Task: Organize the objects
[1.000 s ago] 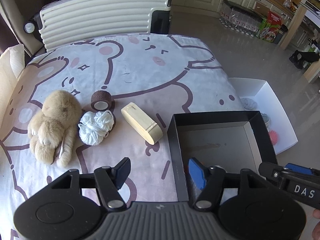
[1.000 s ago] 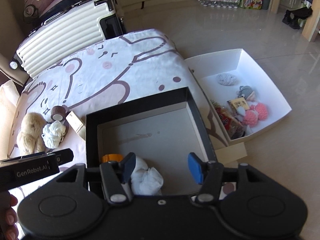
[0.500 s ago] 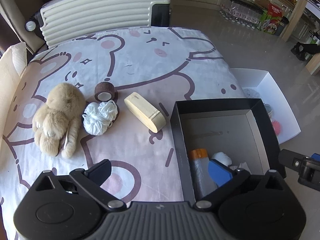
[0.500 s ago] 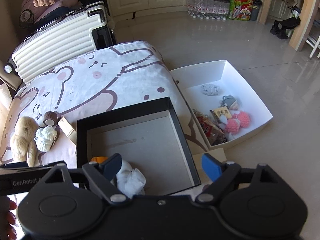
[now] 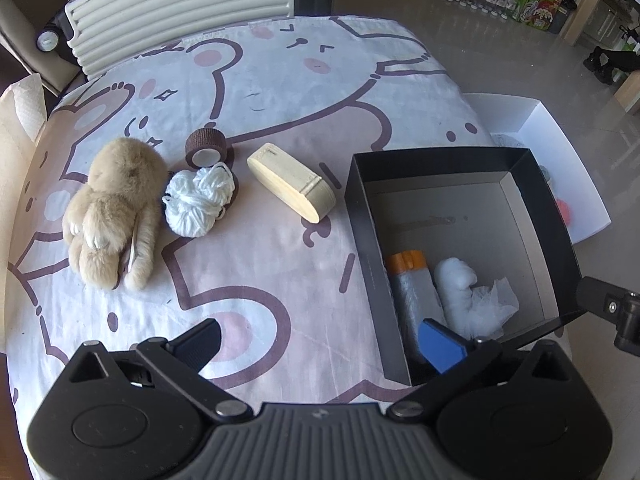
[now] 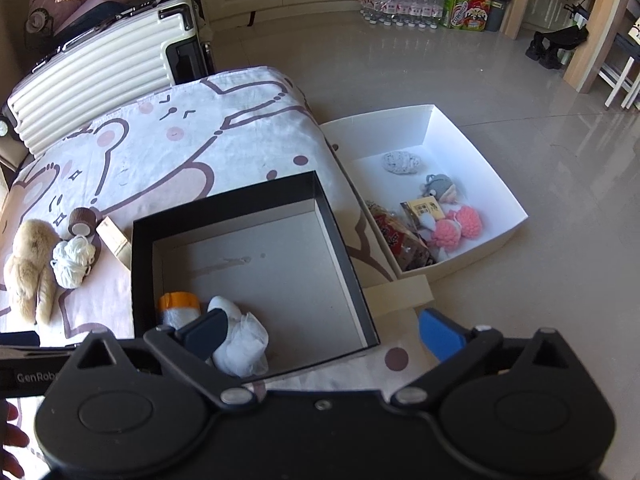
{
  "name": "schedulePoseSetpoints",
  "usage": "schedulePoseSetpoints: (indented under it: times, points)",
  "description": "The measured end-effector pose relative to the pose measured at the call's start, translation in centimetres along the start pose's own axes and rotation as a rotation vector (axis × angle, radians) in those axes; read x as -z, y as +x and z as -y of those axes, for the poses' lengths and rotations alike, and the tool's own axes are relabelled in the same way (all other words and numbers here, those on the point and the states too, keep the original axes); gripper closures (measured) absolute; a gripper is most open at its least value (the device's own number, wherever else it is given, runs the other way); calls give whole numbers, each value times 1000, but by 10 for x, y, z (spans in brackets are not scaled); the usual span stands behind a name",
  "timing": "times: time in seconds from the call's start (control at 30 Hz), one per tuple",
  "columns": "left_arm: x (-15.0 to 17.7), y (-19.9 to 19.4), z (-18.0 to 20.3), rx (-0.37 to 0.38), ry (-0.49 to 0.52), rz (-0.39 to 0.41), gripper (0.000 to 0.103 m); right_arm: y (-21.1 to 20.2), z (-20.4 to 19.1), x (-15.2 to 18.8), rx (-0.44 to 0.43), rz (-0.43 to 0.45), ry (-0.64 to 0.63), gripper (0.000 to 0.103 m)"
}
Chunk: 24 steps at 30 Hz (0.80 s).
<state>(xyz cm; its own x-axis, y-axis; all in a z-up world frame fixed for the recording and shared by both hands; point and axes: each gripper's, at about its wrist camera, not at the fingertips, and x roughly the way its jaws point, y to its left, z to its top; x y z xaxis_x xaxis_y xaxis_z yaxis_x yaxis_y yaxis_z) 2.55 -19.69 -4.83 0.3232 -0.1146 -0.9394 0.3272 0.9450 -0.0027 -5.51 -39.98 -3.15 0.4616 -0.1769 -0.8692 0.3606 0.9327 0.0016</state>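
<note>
A black box (image 5: 360,200) (image 6: 140,264) sits on the bear-print sheet and holds an orange-capped roll (image 5: 412,284) (image 6: 178,306) and a white bundle (image 5: 468,300) (image 6: 240,344). Left of it lie a cream oval case (image 5: 290,188) (image 6: 114,236), a white yarn ball (image 5: 198,200) (image 6: 72,260), a brown tape roll (image 5: 206,148) (image 6: 82,221) and a tan plush bunny (image 5: 114,208) (image 6: 30,264). My left gripper (image 5: 320,344) is open and empty above the box's near left corner. My right gripper (image 6: 324,332) is open and empty above the box's near edge.
A white box (image 6: 472,152) (image 5: 560,136) on the floor to the right holds pink pom-poms, a grey toy and snack packs. A ribbed cream suitcase (image 5: 180,4) (image 6: 100,64) stands behind the bed. Tiled floor lies to the right.
Both grippers have opened wide and pulled back from the box. The orange-capped roll and the white bundle now lie free in the black box.
</note>
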Motion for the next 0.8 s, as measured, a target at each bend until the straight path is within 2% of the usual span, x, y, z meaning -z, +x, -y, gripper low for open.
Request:
schedulePoseSetpoints:
  times: [0.8]
  points:
    - [-2,11,-2,19,-17,-15,0,10,1,3,26,-17,-9,0]
